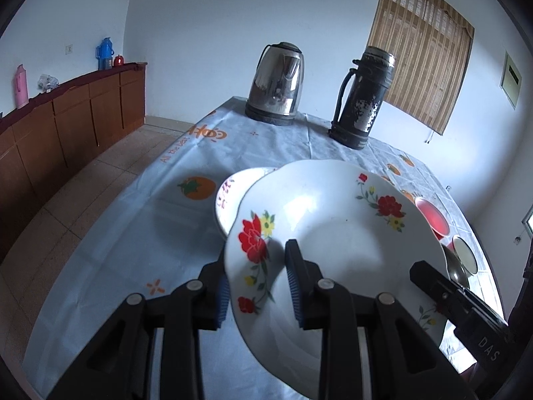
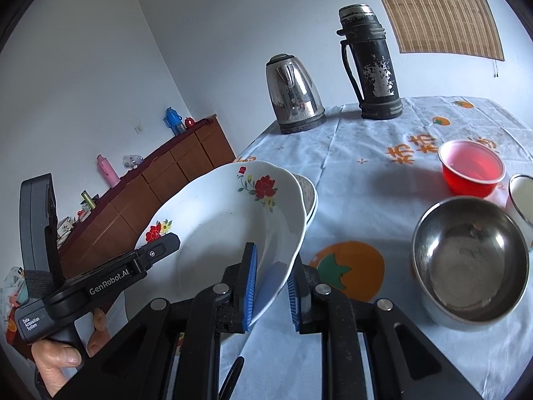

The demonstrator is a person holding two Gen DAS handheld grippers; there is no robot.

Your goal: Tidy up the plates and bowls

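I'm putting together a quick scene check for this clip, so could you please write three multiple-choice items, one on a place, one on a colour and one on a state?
1. Where does the steel bowl stand?
A. on the tablecloth, nearer the camera than the red cup
B. on the wooden sideboard
C. inside the kettle

2. What colour are the large flowers on the floral plate?
A. blue
B. red
C. purple

3. How is the floral plate held?
A. lying flat, untouched
B. by the left gripper alone
C. tilted, its rim between the fingers of both grippers

Answers:
1 A, it sits on the cloth in front of the red cup.
2 B, the blooms are red with small yellow ones beside.
3 C, the left gripper and the right gripper each straddle its rim.
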